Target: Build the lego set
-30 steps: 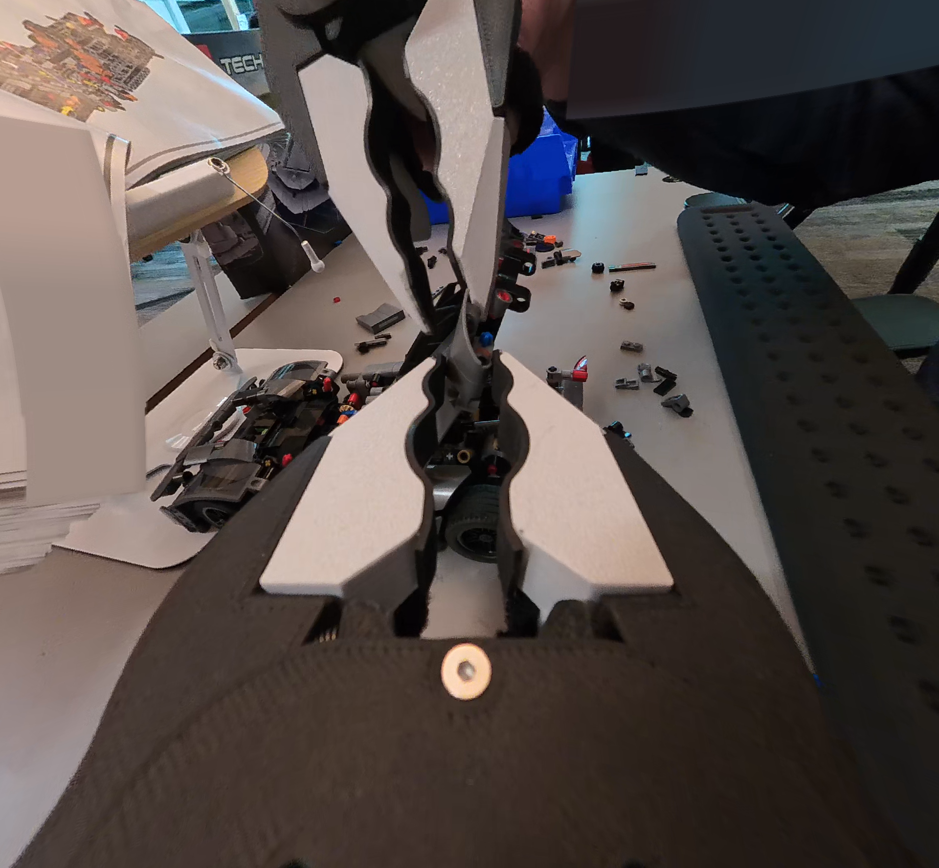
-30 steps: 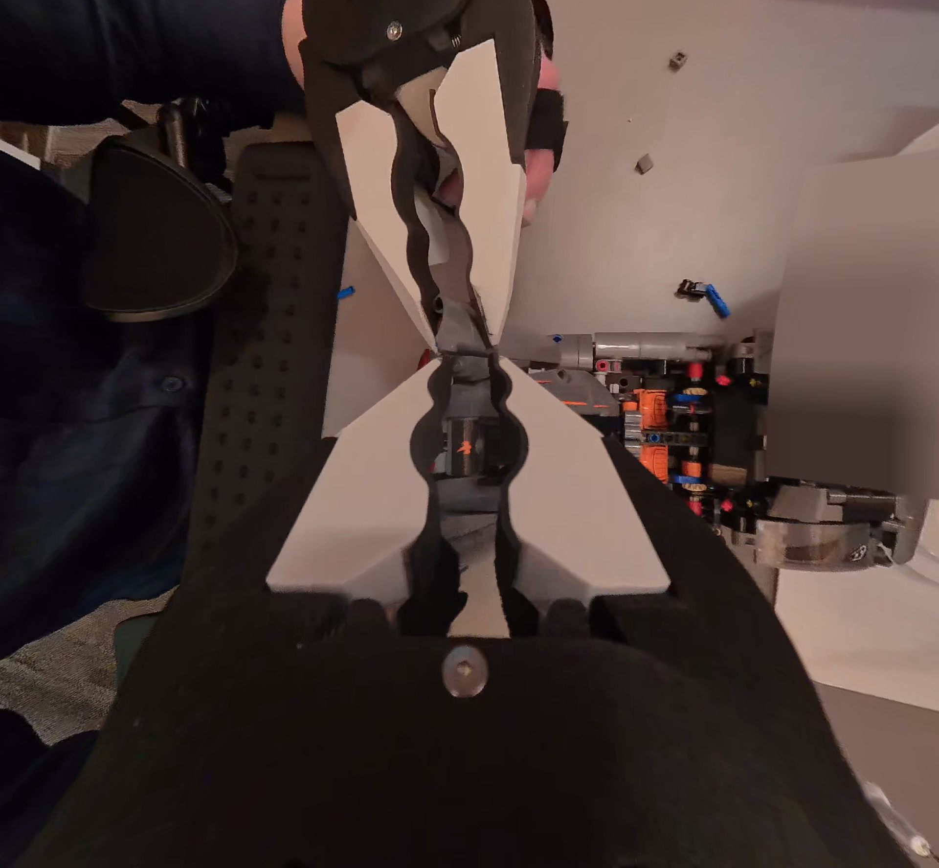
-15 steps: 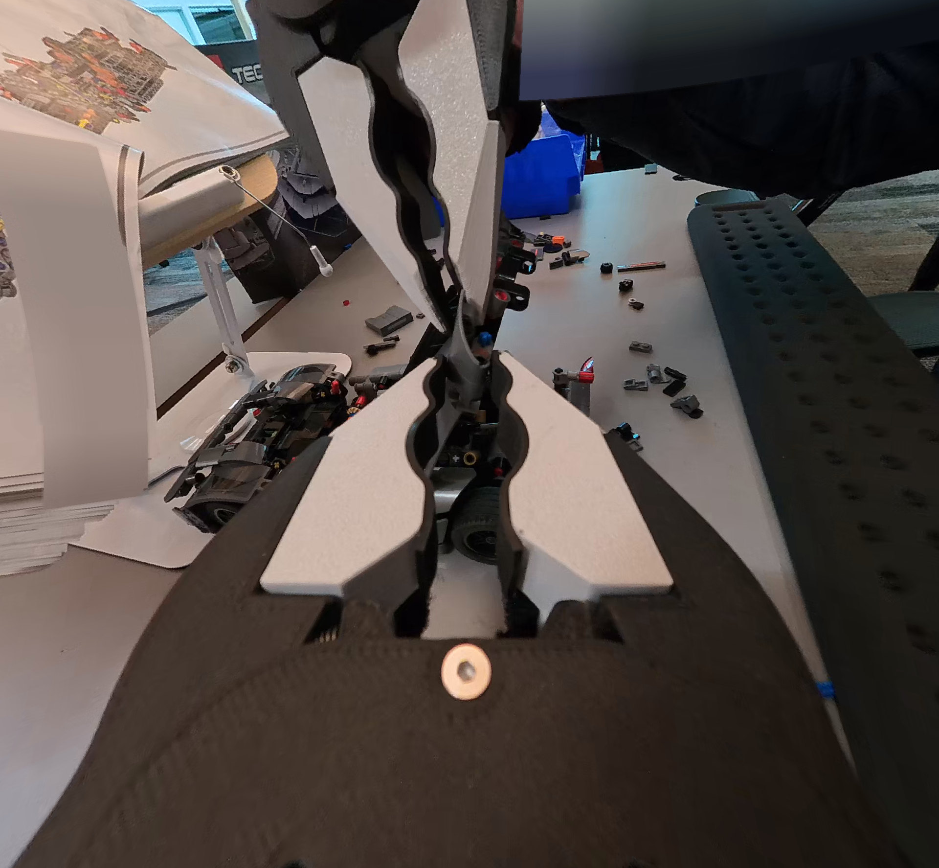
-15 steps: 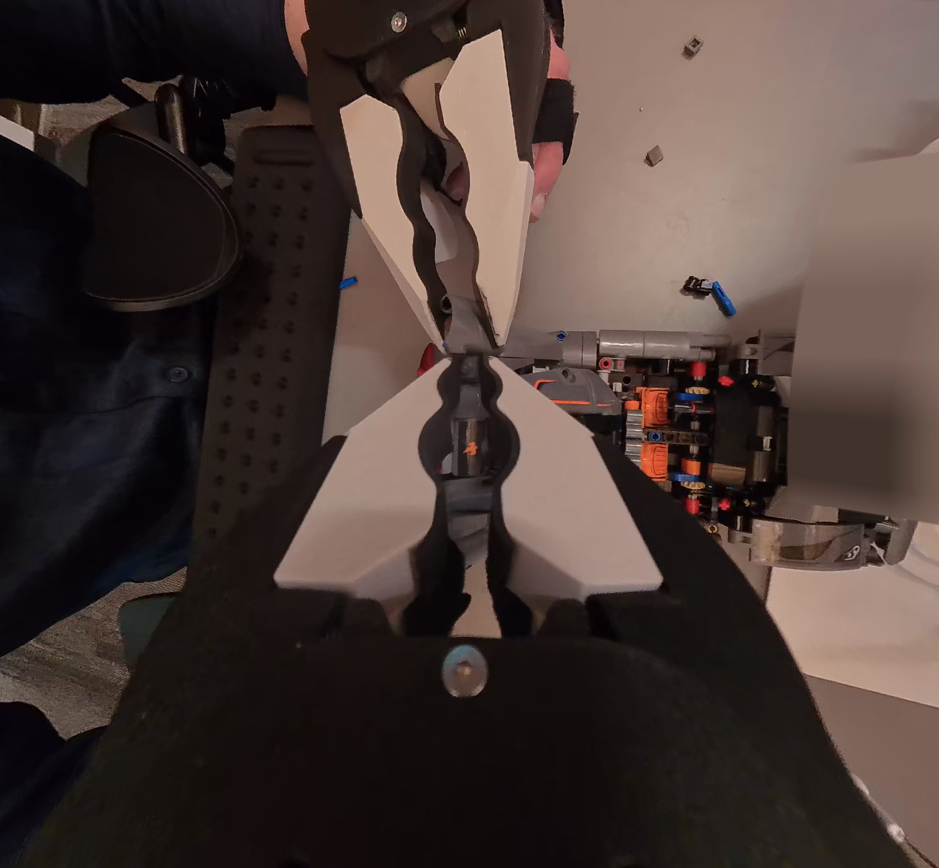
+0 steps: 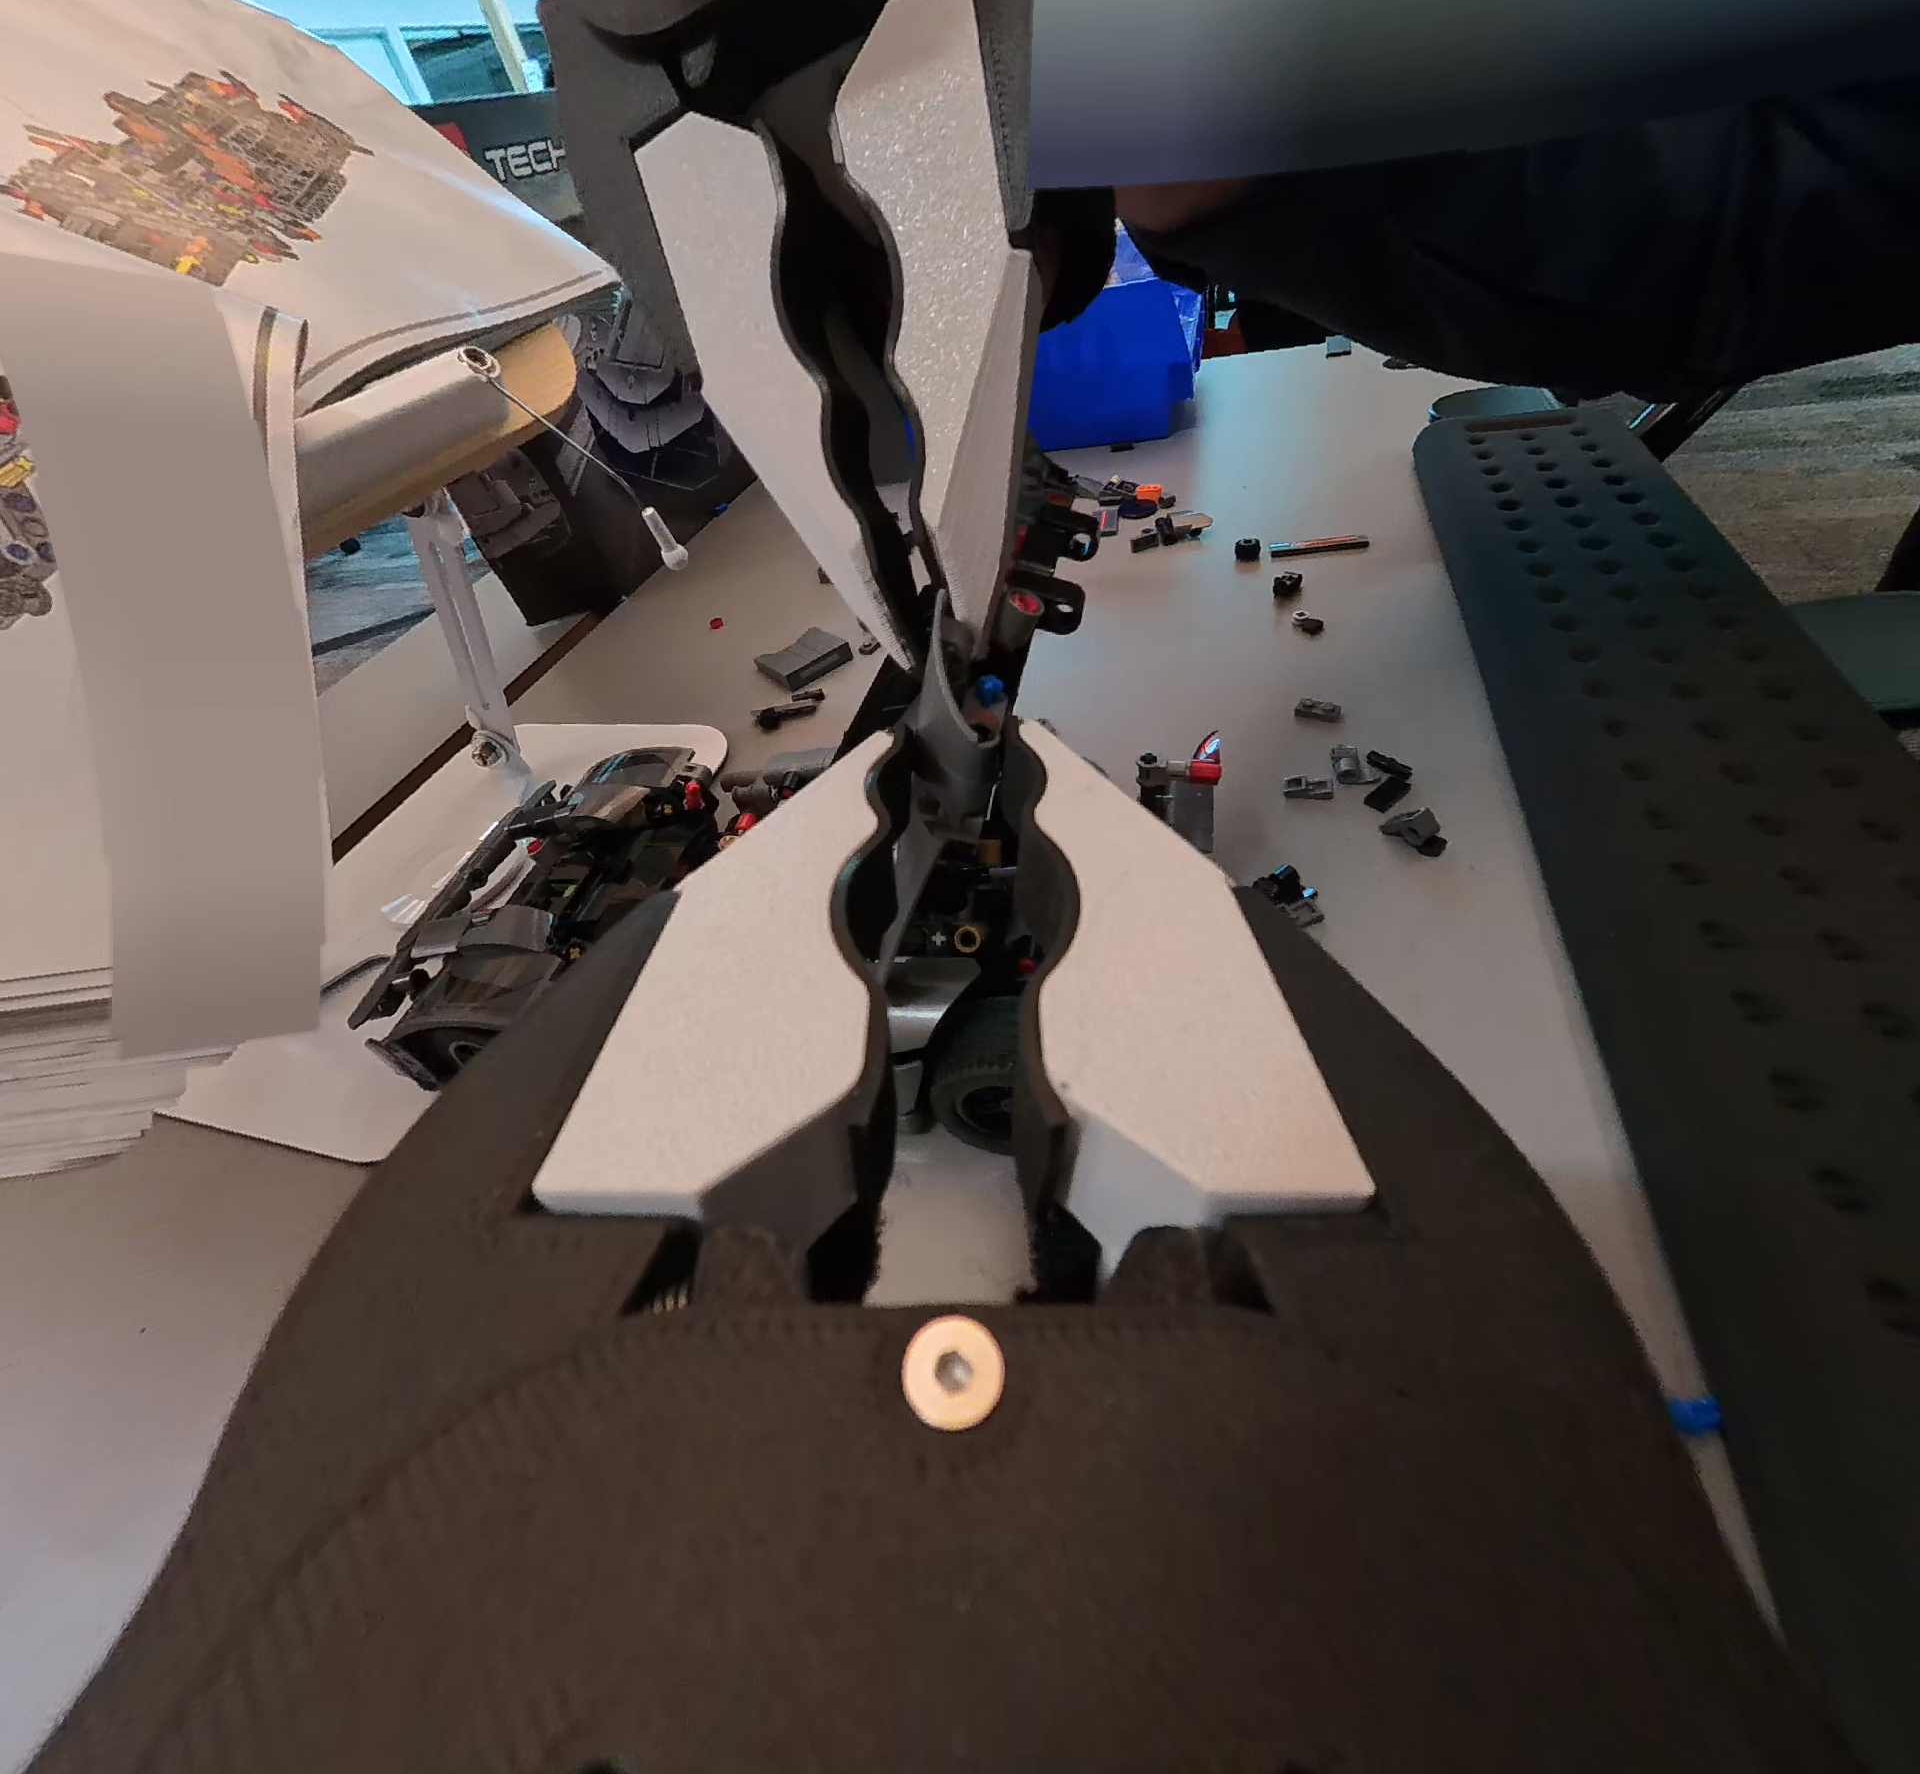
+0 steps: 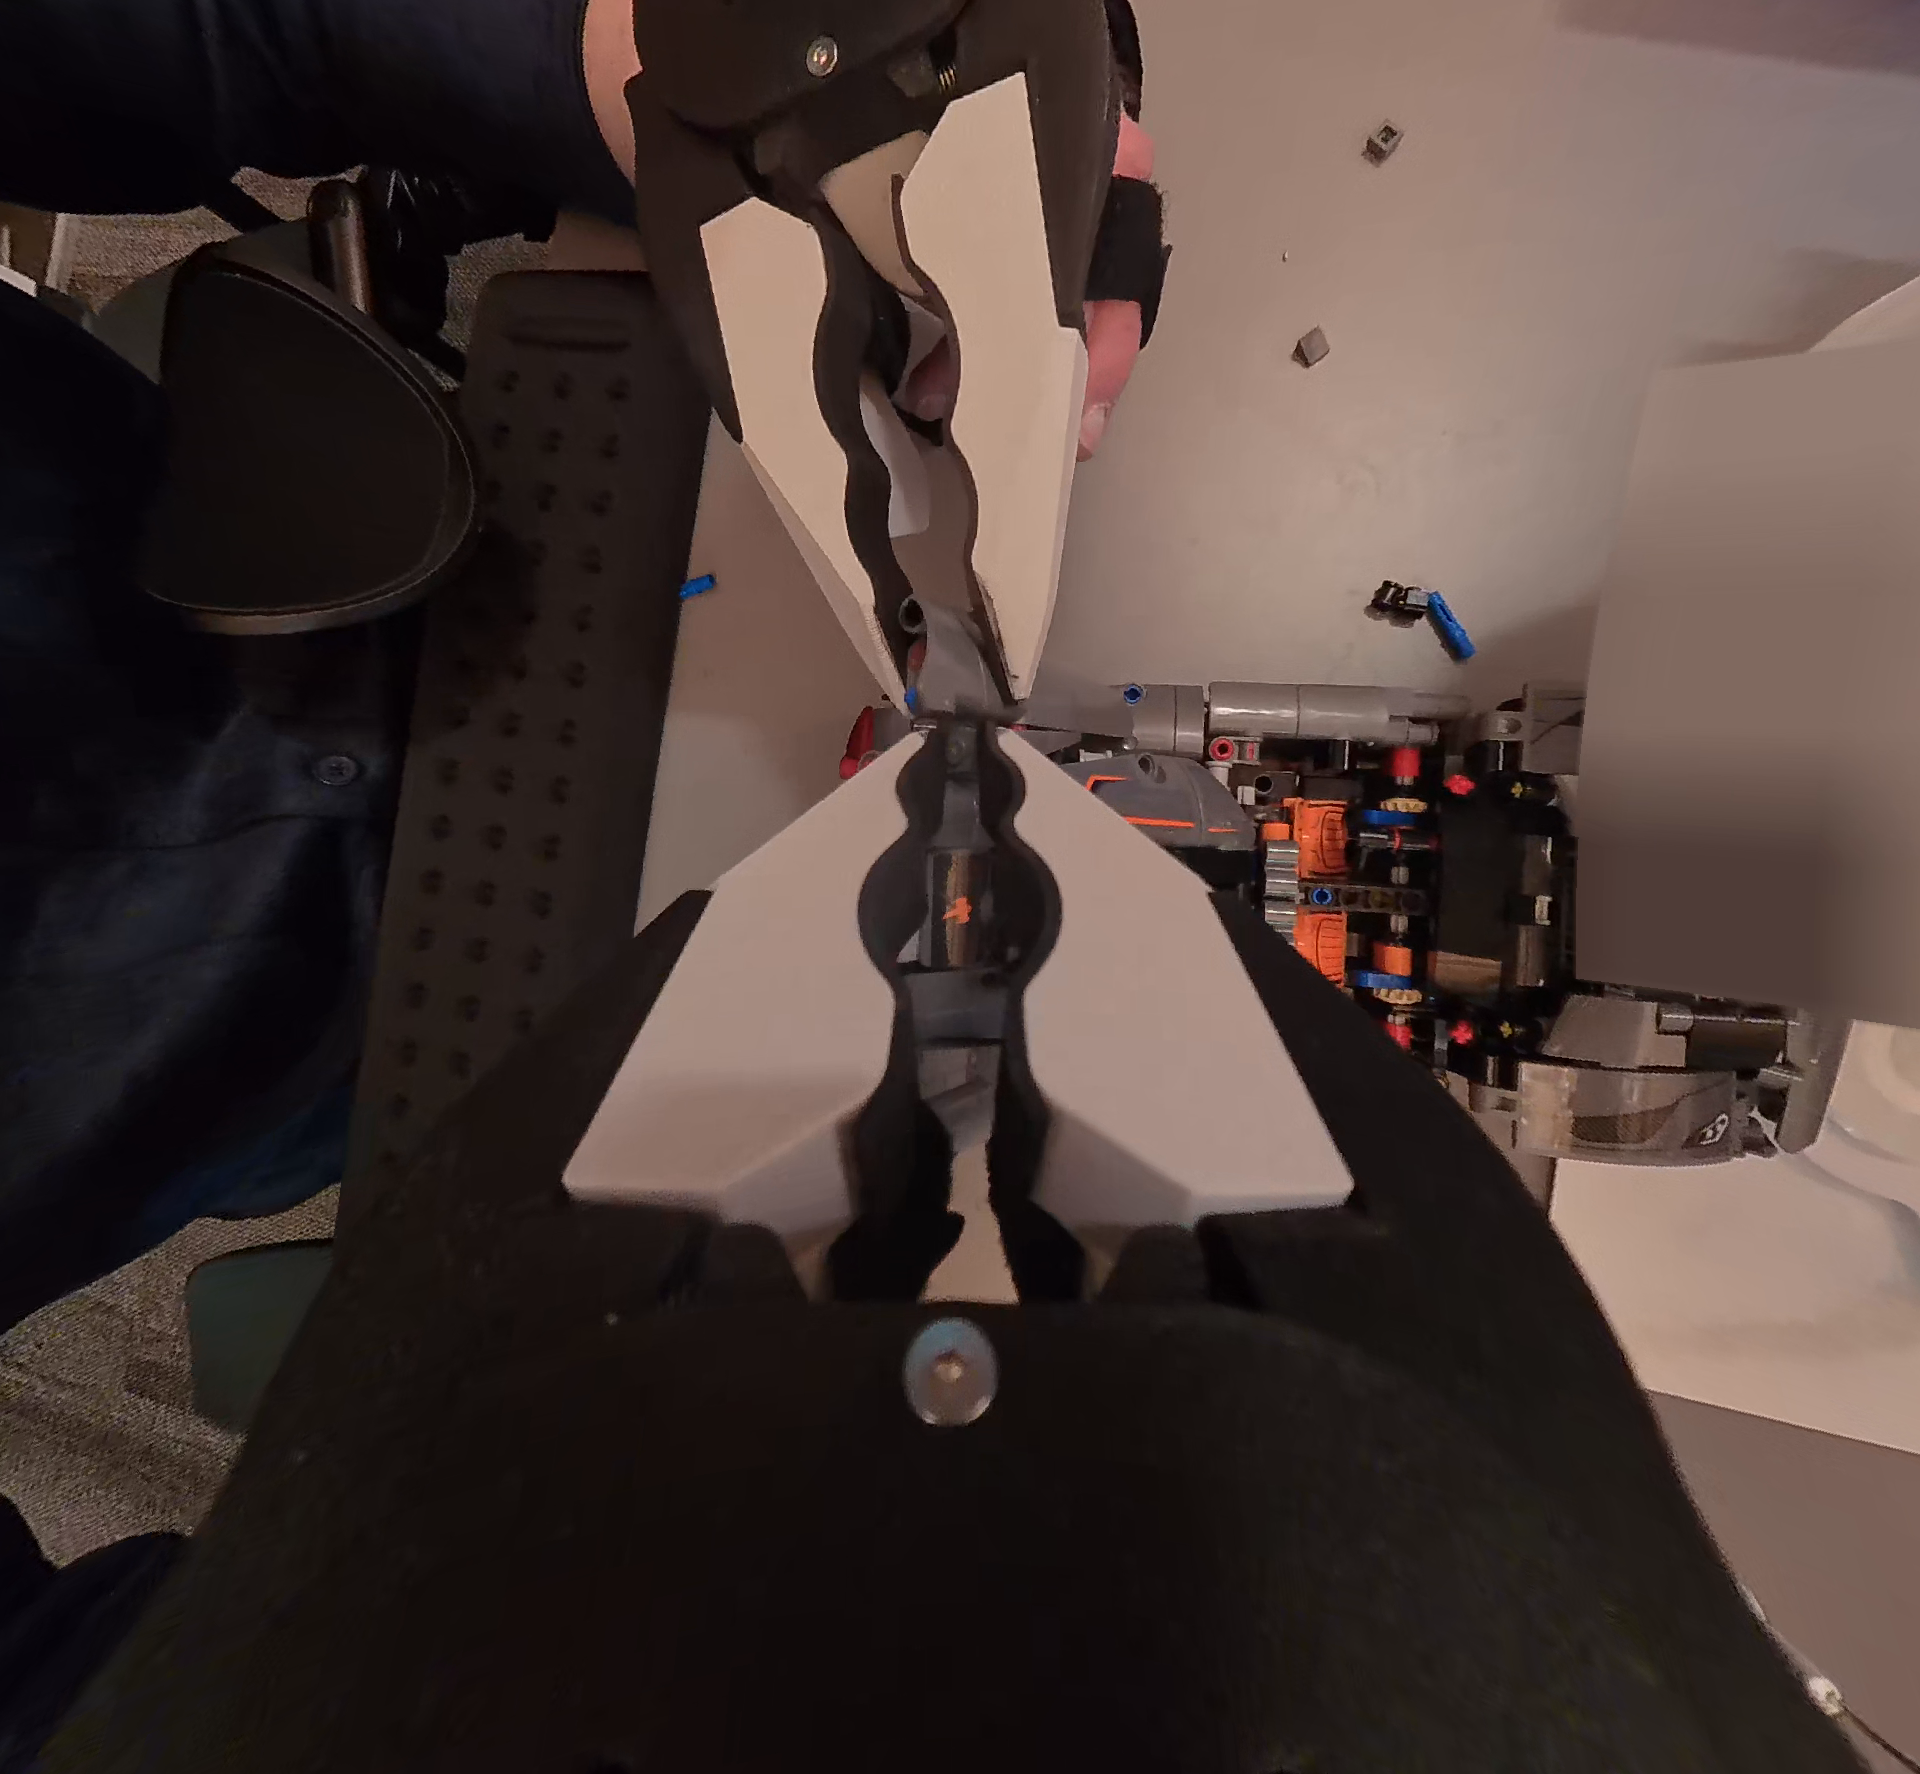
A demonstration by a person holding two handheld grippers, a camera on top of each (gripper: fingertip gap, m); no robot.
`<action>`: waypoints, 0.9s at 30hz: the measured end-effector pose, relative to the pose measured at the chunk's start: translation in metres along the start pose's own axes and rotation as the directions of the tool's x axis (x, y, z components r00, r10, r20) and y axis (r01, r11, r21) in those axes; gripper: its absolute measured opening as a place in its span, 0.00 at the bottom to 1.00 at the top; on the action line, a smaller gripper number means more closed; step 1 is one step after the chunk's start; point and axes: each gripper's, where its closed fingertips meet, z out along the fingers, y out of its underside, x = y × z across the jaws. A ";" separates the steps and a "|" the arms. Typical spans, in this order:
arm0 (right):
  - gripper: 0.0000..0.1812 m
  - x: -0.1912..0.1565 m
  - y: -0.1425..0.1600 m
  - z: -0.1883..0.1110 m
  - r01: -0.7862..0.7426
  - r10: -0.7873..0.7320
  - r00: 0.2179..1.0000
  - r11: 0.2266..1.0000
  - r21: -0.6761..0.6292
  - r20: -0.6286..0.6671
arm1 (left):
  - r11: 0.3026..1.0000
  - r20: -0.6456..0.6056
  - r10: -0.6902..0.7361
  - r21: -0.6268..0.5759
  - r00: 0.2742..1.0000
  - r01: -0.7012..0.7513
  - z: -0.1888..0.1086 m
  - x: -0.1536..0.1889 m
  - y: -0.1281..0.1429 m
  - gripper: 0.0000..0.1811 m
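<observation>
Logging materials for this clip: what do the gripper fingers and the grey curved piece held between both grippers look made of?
Fingers: apparently 3D-printed plastic, matte white with a grainy texture, on dark layered bodies. Grey curved piece: smooth moulded plastic with a slight sheen, likely a lego panel.

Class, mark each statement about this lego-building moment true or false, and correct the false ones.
1. Both grippers pinch the same grey curved piece. True.
2. The left gripper has its jaws wide open. False: they are closed on the piece.
3. A blue bin stands on the table behind the right gripper. True.
4. The car model has no wheel fitted. False: a black wheel shows in the left wrist view.
</observation>
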 end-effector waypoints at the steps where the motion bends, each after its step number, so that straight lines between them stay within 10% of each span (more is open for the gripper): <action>1: 0.02 0.000 0.000 0.000 -0.001 0.001 1.000 1.000 0.001 0.004 | 1.000 -0.001 0.000 0.001 1.000 0.000 0.000 0.000 0.000 0.08; 27: 0.04 0.002 -0.005 0.000 -0.040 0.039 0.999 0.996 0.086 0.013 | 0.999 0.024 0.034 -0.005 0.999 -0.034 0.001 -0.002 0.002 0.07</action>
